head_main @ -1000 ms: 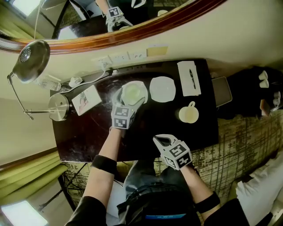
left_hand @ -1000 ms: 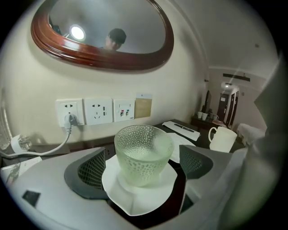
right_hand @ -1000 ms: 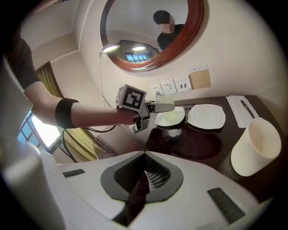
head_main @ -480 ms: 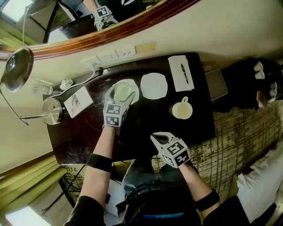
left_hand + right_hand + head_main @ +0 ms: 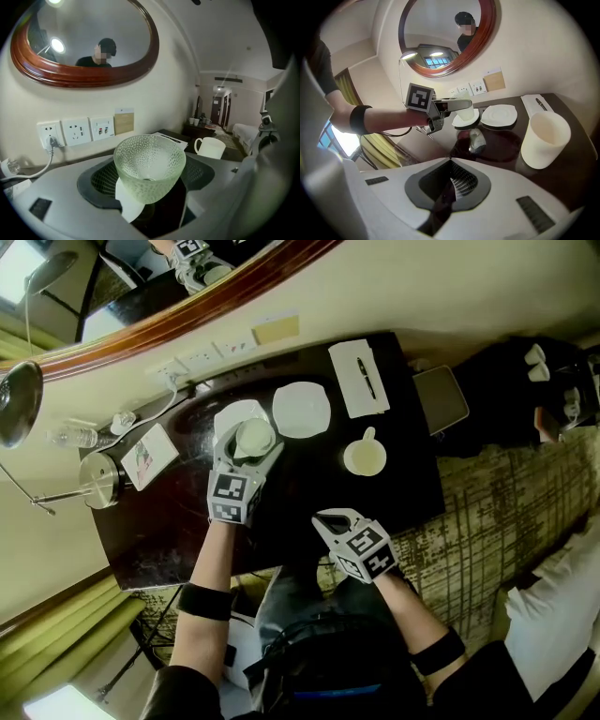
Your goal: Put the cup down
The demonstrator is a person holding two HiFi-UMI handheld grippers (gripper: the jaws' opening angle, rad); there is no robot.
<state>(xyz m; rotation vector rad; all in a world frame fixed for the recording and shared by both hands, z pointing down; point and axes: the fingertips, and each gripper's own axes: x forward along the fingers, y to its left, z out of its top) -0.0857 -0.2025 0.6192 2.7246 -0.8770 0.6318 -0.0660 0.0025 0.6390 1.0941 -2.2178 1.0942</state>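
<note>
Left gripper (image 5: 249,439) is gripping the pebbled green-tinted glass cup (image 5: 150,166). Its jaws have just been closing and are now sitting fairly wide, one dark pad on each side of the bowl-shaped cup wall, with the cup upright between them. The cup is sitting over a white saucer (image 5: 232,415) at the back left of the dark surface (image 5: 292,482); a bit of saucer is showing under the cup base in the left gripper view, but can't tell if the base is touching it or just clear of it. Right gripper (image 5: 330,519) is hovering over the near edge of the surface, well apart from the cup, jaws pressed together with nothing in them. A second white saucer (image 5: 301,410) is lying just beside the first one, on its right in the head view. A white mug (image 5: 365,458) is standing upright further right, handle pointing toward the wall, and is looming close in the right gripper view. A notepad (image 5: 351,381) with a pen (image 5: 366,377) on it is lying at the back right corner. Wall sockets (image 5: 77,131) are showing behind the surface, with an oval wood-framed mirror (image 5: 84,42) hanging above them. A person's forearm with a dark wristband (image 5: 205,601) is reaching in behind the left gripper.
</note>
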